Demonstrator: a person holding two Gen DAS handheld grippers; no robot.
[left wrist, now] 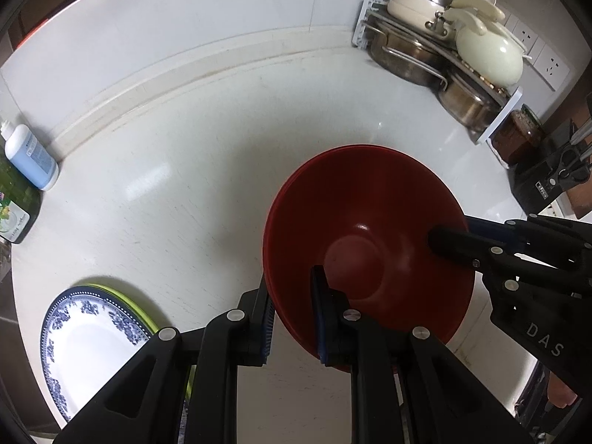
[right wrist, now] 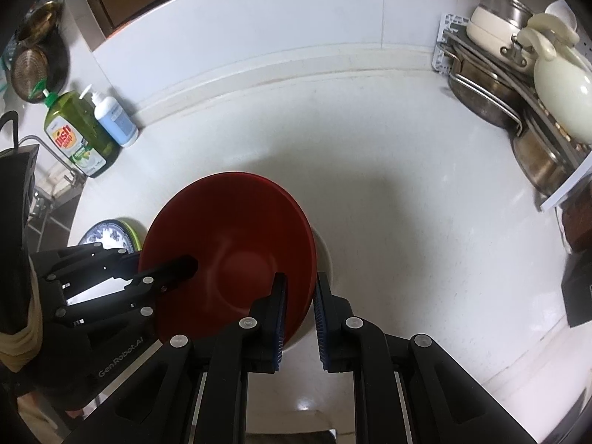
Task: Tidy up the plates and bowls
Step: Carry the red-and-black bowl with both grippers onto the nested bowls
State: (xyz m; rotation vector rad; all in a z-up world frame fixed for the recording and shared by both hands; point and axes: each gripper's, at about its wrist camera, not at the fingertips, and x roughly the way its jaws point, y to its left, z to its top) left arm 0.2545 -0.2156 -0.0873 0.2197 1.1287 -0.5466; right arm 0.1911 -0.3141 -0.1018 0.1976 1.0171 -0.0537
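Left hand-held gripper (left wrist: 292,314): its two fingers straddle the near rim of the red bowl (left wrist: 370,236), one blue pad outside the wall and one inside; the gap looks wider than the rim, so whether it grips is hard to tell.
Right hand-held gripper (right wrist: 299,318): fingers set either side of the bowl's rim on the opposite edge, one pad inside and one outside, again with a visible gap (contact cannot be confirmed).
Red bowl: upright, opening up, in the middle of the white table (left wrist: 166,170), between the two grippers; stepped rim edges suggest more than one red bowl nested together.
Under the bowl: in the right wrist view a pale rounded edge shows just beneath it on the right; what it is I cannot tell.
Blue-patterned plate (left wrist: 85,336): lies flat on the table to the left of the bowl, on top of a green-rimmed plate (left wrist: 137,307), partly hidden by the left gripper's arm.
Soap bottles (right wrist: 88,133): a green dish-soap bottle and a pale blue pump bottle stand together at the table's far left, well apart from the bowl.
Pot rack (left wrist: 444,48): steel pans and cream pots stacked in the far right corner.
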